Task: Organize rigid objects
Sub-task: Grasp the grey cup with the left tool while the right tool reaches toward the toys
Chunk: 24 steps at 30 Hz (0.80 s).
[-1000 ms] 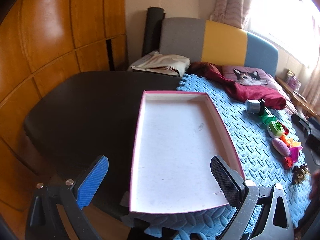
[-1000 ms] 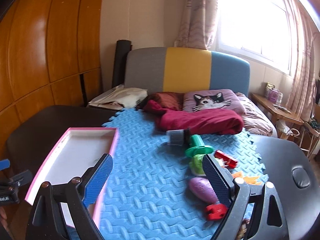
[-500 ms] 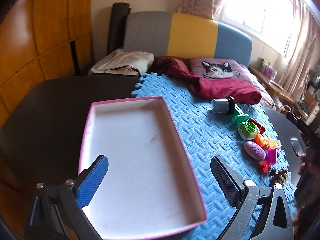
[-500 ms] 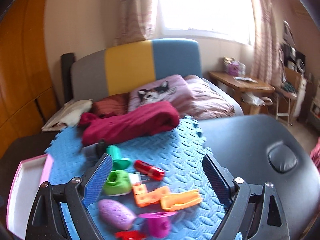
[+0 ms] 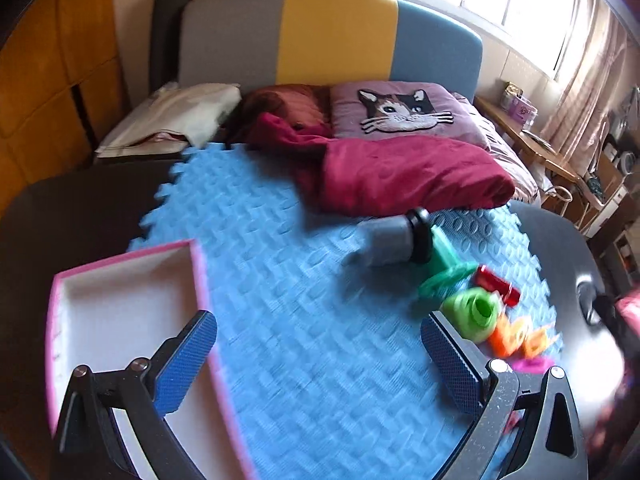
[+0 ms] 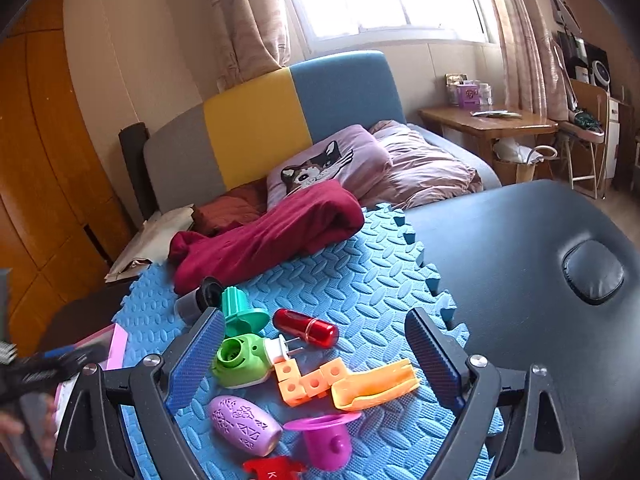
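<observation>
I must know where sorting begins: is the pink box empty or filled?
Empty. The pink box shows only bare white floor where visible; its near part is hidden.

The left wrist view is smeared by motion: the toys beyond the right finger (image 5: 452,364) blur together. The pink-rimmed tray (image 5: 120,312) runs behind the left finger and off the bottom edge. In the right wrist view, a red piece (image 6: 272,470) below the fingers is cropped.

Blue foam mat (image 6: 360,280) embossed, matt; red capsule (image 6: 306,327) glossy; crimson blanket (image 5: 408,176) plush cloth.
</observation>
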### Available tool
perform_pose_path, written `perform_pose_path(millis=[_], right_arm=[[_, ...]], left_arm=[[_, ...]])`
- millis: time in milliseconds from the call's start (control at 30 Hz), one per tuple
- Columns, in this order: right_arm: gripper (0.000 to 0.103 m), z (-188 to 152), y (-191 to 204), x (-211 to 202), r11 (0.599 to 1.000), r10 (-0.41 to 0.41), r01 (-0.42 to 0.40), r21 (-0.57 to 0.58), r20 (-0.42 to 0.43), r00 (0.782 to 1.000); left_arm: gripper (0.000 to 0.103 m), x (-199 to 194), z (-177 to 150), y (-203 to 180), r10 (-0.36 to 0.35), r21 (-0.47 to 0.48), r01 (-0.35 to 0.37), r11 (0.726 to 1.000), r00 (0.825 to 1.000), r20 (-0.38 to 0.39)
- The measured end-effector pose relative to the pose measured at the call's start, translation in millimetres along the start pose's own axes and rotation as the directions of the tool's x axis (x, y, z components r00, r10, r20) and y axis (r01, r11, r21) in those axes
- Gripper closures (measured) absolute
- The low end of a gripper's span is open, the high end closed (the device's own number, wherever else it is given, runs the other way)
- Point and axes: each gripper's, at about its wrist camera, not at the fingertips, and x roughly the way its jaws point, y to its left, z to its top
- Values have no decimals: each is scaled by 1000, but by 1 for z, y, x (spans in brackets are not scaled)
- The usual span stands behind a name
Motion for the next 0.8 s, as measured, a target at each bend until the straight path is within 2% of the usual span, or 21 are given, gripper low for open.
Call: perform_pose_path(millis=[133,367,433,633,667,700,733,800], right_arm=[[10,1,-3,3,1000,15,-15,19,-17,1000],[10,0,-5,9,999,36,-34,42,-48,998],[10,0,-5,9,998,43,-40,49,-50,998],[10,-1,-6,12,998,36,-33,55,-59,998],[10,-1,-7,12,998,34,-30,55,-62,997],[10,-1,-6,13,998,31,-27,53,-63,998],[10,-1,-6,12,998,28,-25,51,-61,998],[11,-1,-7,11,999,18,-16,48,-53,998]], left_arm=[[0,24,23,-17,-30,-23,30,999,999,-12],[0,64,52,-45,-22,4,23,1000,999,-27],[0,76,56,-46,-15,2,15,1000,999,-37],[1,104,60,-45,-54,-50,50,998,996,-73],[11,107,59,-45,-56,-47,52,998,996,-74],[27,110,58,-44,-74,-50,70,996,994,-82],[31,113,56,-41,-130,-67,124,990,986,-100],[32,112,53,-39,-157,-80,150,985,982,-100]])
